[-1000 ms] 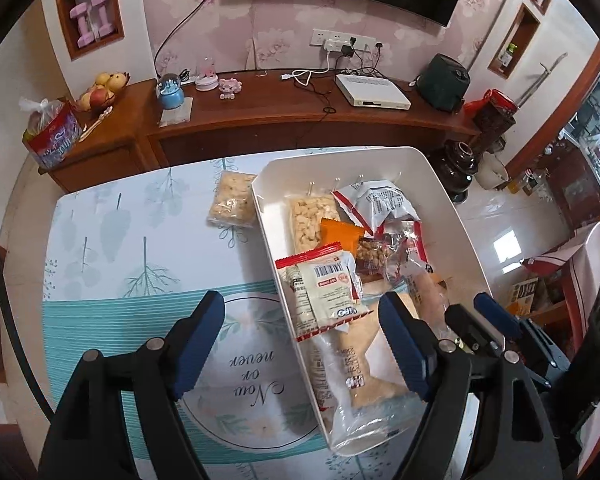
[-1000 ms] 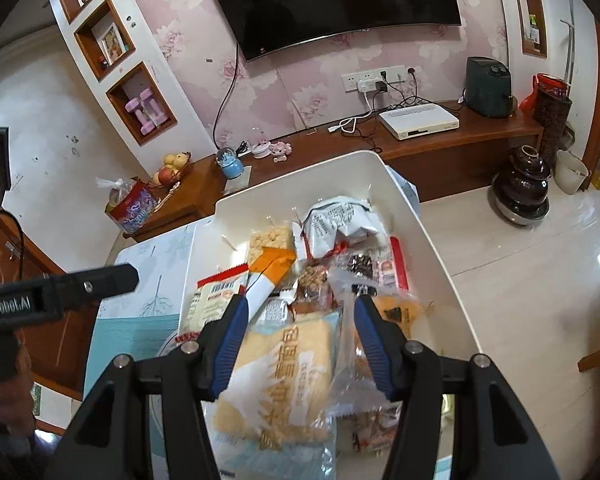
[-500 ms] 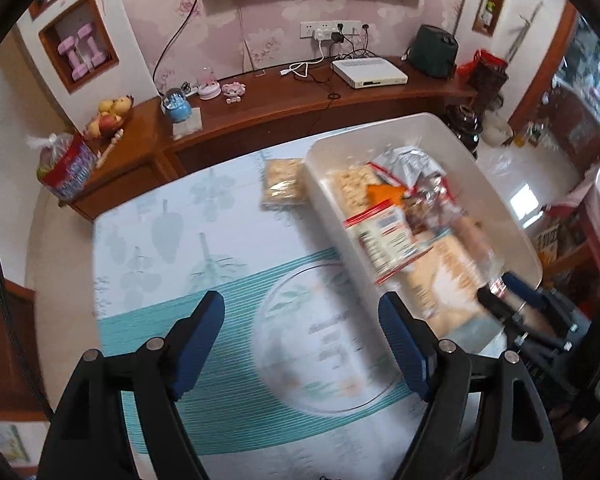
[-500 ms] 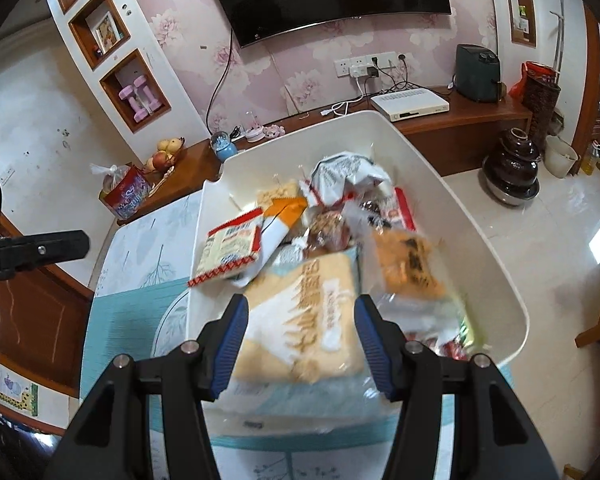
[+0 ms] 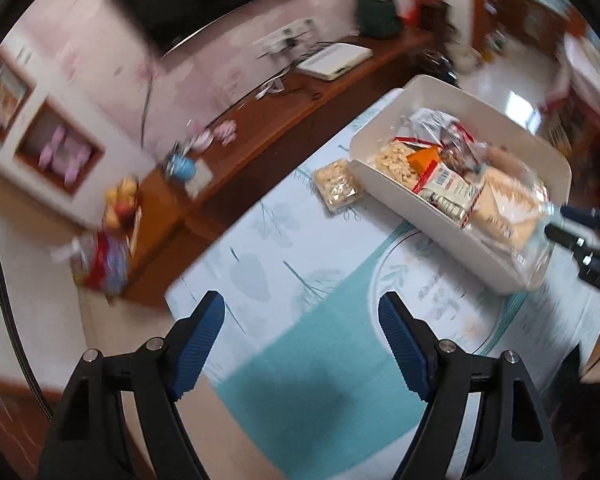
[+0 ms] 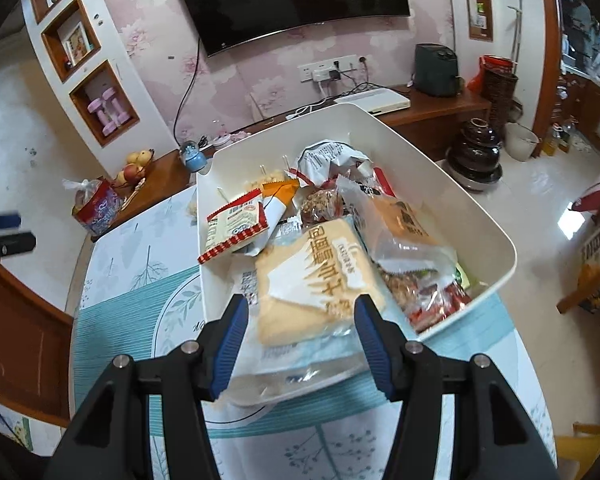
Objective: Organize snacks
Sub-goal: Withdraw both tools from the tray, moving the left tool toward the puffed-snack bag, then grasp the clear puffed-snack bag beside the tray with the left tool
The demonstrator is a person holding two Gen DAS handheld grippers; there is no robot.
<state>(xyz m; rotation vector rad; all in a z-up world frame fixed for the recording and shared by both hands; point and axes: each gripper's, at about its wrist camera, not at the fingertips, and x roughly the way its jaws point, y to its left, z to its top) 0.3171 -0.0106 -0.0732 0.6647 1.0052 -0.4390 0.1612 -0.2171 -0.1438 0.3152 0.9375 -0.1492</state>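
Observation:
A white bin (image 6: 480, 216) (image 5: 384, 184) on the table holds several snack packets. A large yellow bread bag (image 6: 316, 276) sticks out over its near rim. A red-and-white packet (image 6: 236, 228) leans on the left rim. One nut packet (image 5: 337, 185) lies on the table just left of the bin. My right gripper (image 6: 300, 330) is open, its fingers on either side of the bread bag's near end, not closed on it. My left gripper (image 5: 300, 344) is open and empty over the teal tablecloth (image 5: 312, 392), well left of the bin.
A wooden sideboard (image 6: 432, 108) behind the table carries a white box (image 6: 374, 100), a snow globe (image 6: 192, 158) and a fruit basket (image 6: 134, 168). A dark pot (image 6: 478, 152) stands on the floor at the right. The left wrist view is motion-blurred.
My left gripper has swung away to the left and back from the bin. My right gripper has drawn back towards the bin's near rim, still open around the bread bag.

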